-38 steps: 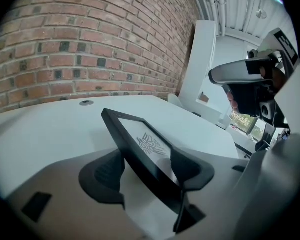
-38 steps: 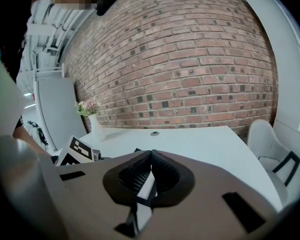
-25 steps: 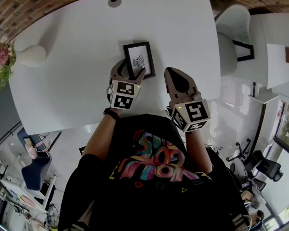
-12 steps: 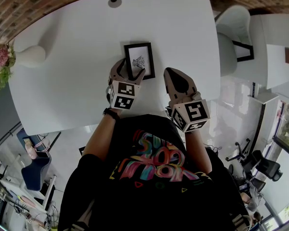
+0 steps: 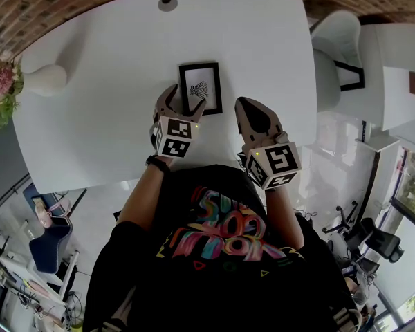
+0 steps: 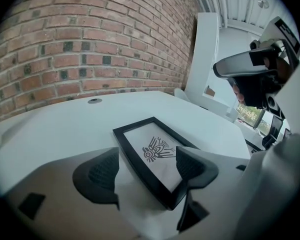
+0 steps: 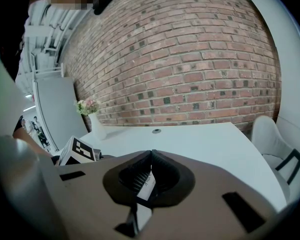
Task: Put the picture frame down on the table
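Observation:
A black picture frame [image 5: 200, 88] with a small dark drawing lies flat on the white table [image 5: 111, 95]. My left gripper [image 5: 187, 101] is open at the frame's near left corner. In the left gripper view the frame [image 6: 150, 151] lies between the two spread fingers [image 6: 97, 176], and its near corner reaches in between them. My right gripper [image 5: 251, 111] hovers to the right of the frame, shut with nothing in it. In the right gripper view its tips [image 7: 151, 156] meet, and a sliver of the frame shows through the hollow behind them.
A white vase [image 5: 45, 80] with pink flowers [image 5: 0, 92] stands at the table's left end. A round cable grommet [image 5: 167, 3] sits near the far edge. A white chair [image 5: 335, 54] stands past the table's right edge. A brick wall [image 6: 90, 44] lies behind the table.
The left gripper has shifted slightly to the left. The frame now sits a touch squarer on the table. The right gripper has not moved.

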